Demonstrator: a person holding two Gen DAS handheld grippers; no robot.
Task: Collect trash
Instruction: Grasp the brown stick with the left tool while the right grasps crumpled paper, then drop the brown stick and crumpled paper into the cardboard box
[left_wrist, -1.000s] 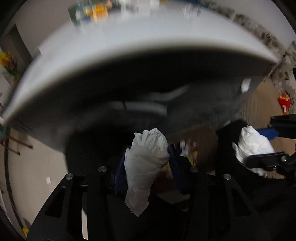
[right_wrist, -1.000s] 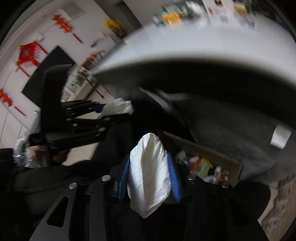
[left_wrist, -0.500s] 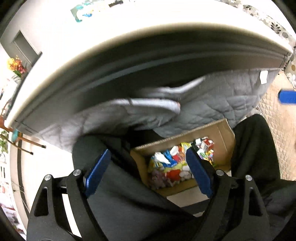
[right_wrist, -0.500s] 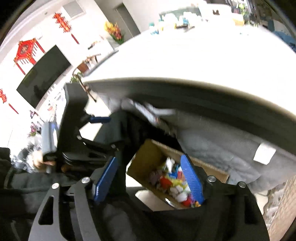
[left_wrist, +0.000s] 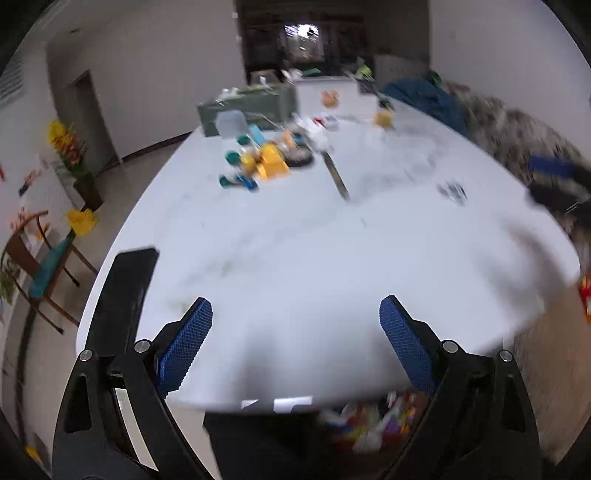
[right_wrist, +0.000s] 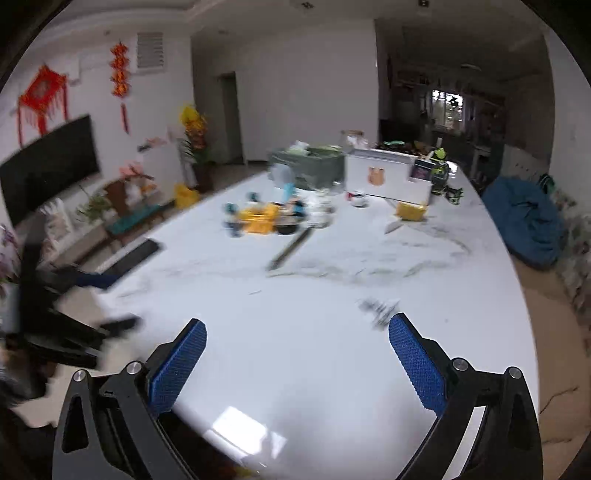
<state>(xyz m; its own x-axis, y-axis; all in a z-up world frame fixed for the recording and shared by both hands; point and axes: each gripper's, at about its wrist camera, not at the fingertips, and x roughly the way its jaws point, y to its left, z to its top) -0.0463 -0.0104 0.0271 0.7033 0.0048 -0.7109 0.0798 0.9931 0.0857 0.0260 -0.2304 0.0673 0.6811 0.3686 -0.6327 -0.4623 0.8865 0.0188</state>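
Observation:
My left gripper (left_wrist: 295, 301) hovers over the near end of the white marble table (left_wrist: 332, 258); its jaws are opening and nothing is between the blue pads. My right gripper (right_wrist: 297, 320) is above the same table, jaws also opening, with nothing between them. Below the table's near edge, the box of colourful trash (left_wrist: 369, 424) shows as a blur. A small dark crumpled wrapper (right_wrist: 380, 310) lies on the table just beyond the right gripper's right finger, and appears in the left wrist view as the wrapper (left_wrist: 452, 192). Each view catches the other gripper at its side, blurred.
A cluster of yellow and teal items (left_wrist: 266, 162), a long knife-like utensil (left_wrist: 336, 173), a green crate (right_wrist: 310, 166) and a white box (right_wrist: 384, 177) stand farther along the table. A black flat object (left_wrist: 125, 295) sits at the table's left edge. A blue beanbag (right_wrist: 524, 221) lies right.
Both grippers let go of their white crumpled tissues over the box under the table, opened wide, and rose above the tabletop.

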